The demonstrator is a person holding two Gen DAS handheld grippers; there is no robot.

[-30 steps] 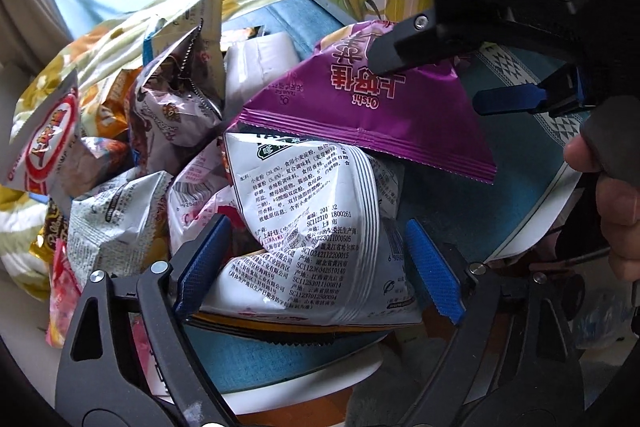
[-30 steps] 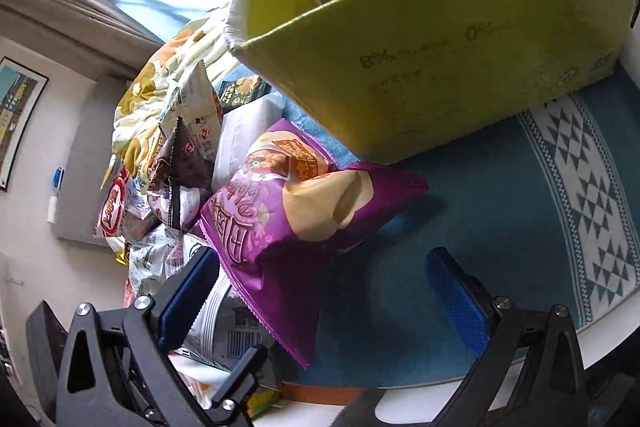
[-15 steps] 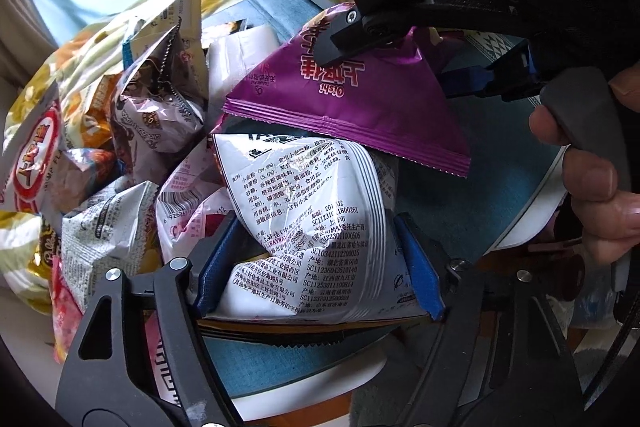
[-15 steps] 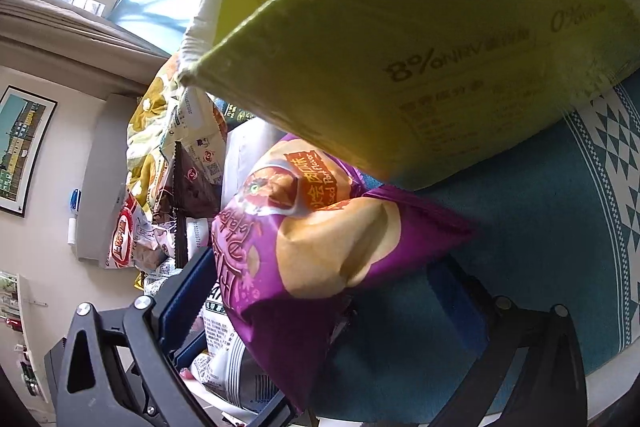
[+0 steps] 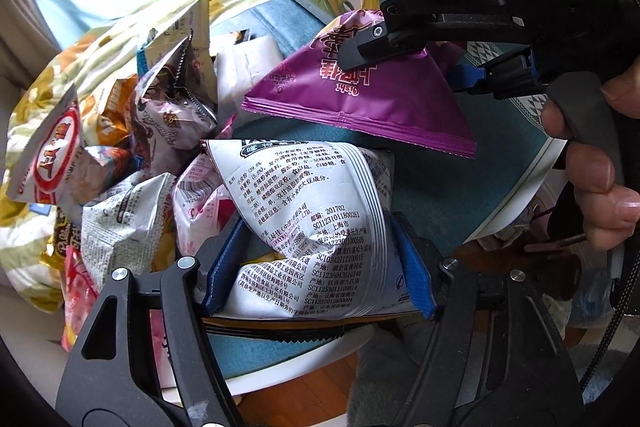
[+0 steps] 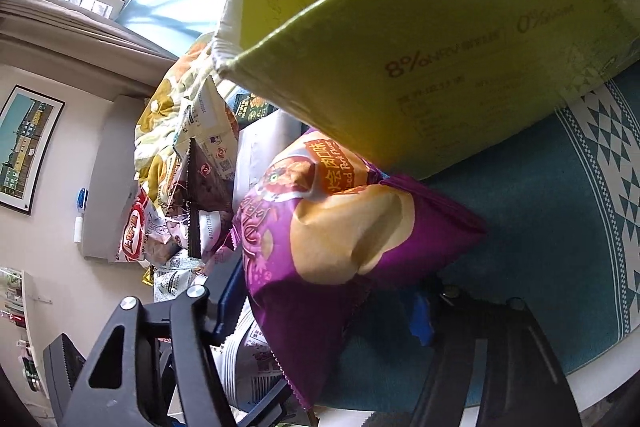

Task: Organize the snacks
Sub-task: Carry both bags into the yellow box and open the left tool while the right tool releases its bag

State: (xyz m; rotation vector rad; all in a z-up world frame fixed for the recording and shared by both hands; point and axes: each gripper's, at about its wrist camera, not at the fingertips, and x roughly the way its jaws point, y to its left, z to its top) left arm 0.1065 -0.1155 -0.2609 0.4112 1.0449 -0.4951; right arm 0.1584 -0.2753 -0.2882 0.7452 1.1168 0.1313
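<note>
On the teal-clothed desk (image 5: 500,163), the left claw (image 5: 320,267) is closing onto a crinkled white printed snack bag (image 5: 312,211); the right claw (image 6: 320,311) is closing onto a purple foil chip bag (image 6: 340,239), beside a yellow-green cardboard box (image 6: 440,75) and heaped packets (image 5: 132,131).

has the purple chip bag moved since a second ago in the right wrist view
Yes. The purple chip bag now sits between the closing right tool pads, nearer the camera, overlapping more of the teal mat.

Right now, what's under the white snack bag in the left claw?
Under the white snack bag, a dark, orange-edged packet peeks out on the teal mat; the rest is covered.
</note>
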